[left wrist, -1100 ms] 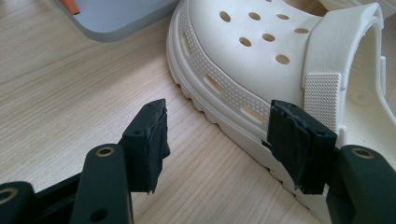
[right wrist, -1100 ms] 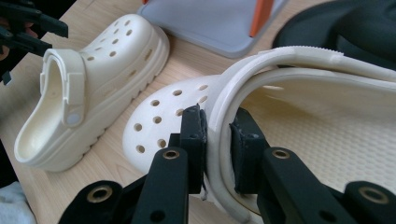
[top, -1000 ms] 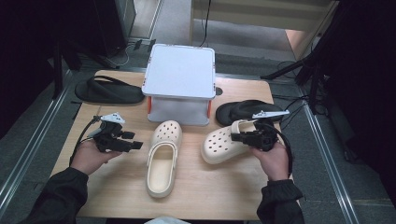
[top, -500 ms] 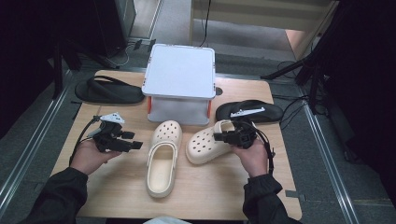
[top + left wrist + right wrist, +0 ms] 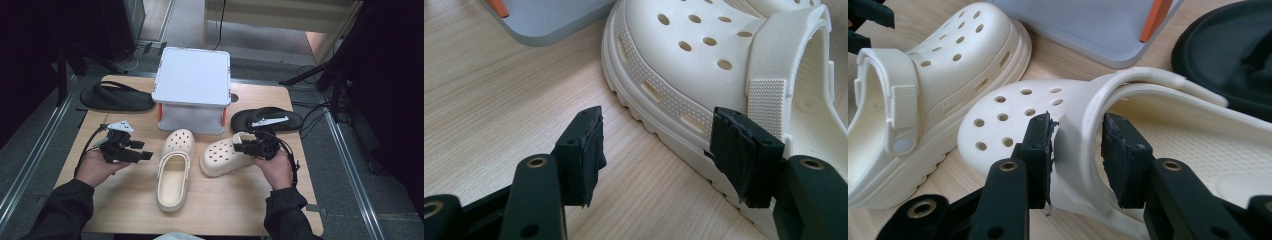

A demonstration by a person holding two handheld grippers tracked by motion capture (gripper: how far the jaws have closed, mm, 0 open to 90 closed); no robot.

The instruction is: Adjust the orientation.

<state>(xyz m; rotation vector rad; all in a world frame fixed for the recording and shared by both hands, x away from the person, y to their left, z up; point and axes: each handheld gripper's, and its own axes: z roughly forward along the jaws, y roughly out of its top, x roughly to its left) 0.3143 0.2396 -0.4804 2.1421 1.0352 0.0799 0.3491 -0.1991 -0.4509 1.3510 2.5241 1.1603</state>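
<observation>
Two cream clogs lie on the wooden table point(image 5: 115, 210). The left clog point(image 5: 172, 170) points away from me, toe near the box. Beside it, the right clog point(image 5: 220, 157) point(image 5: 998, 120) lies angled leftward. My right gripper point(image 5: 237, 146) point(image 5: 1078, 140) straddles that clog's upper rim; its jaws have just been opening, a gap shows at one pad, and the rim still stands between them. My left gripper point(image 5: 147, 156) point(image 5: 659, 145) is open and empty, low over the table beside the left clog point(image 5: 704, 55) point(image 5: 963, 45).
A white lidded box point(image 5: 192, 82) with orange latches stands at the table's back centre. A black flip-flop point(image 5: 117, 97) lies at the back left and another point(image 5: 267, 120) point(image 5: 1228, 55) just behind my right hand. Bare wood lies along the front edge.
My right hand has slid left with the second clog, bringing it closer to the first one. The left hand and its gripper have stayed where they were.
</observation>
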